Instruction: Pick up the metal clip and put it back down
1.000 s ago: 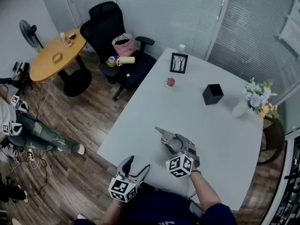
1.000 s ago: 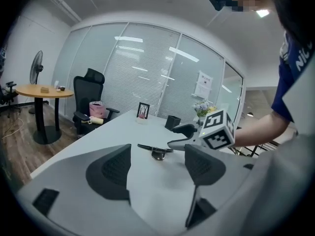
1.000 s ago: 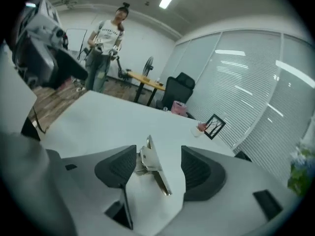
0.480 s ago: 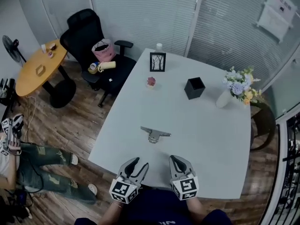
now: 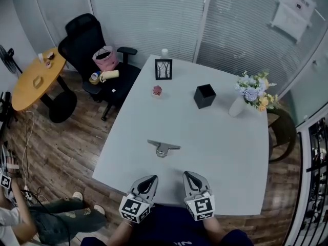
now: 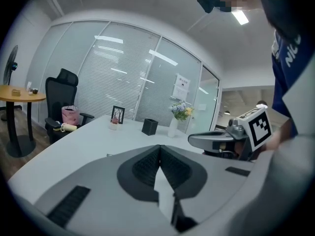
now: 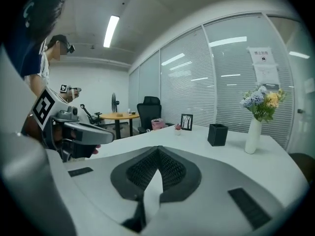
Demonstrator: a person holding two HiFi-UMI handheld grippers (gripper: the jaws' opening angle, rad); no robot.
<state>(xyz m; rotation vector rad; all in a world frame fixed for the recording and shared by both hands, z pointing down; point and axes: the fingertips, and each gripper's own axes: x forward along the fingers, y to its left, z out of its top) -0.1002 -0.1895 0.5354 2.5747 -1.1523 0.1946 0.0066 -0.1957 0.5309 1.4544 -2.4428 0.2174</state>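
The metal clip point(image 5: 163, 147) lies flat on the white table point(image 5: 225, 147), left of the middle, with nothing touching it. My left gripper point(image 5: 152, 178) hangs over the table's near edge, shut and empty. Beside it, my right gripper point(image 5: 186, 174) is also shut with nothing in it. Both sit well short of the clip. In the left gripper view the jaws point(image 6: 159, 146) meet at their tips; the clip is hidden behind them. The right gripper view shows its jaws point(image 7: 158, 148) closed the same way, and the left gripper point(image 7: 74, 132) at the left.
At the table's far side stand a picture frame point(image 5: 163, 69), a small pink pot point(image 5: 157, 90), a black cube box point(image 5: 204, 96) and a white vase of flowers point(image 5: 246, 97). A black office chair point(image 5: 87, 45) and a round wooden table point(image 5: 36, 78) stand at the left. A person sits at the lower left.
One second ago the right gripper was out at the clip; it has drawn back to the near edge and the clip lies alone. Both grippers' jaws have closed. The head view shifted.
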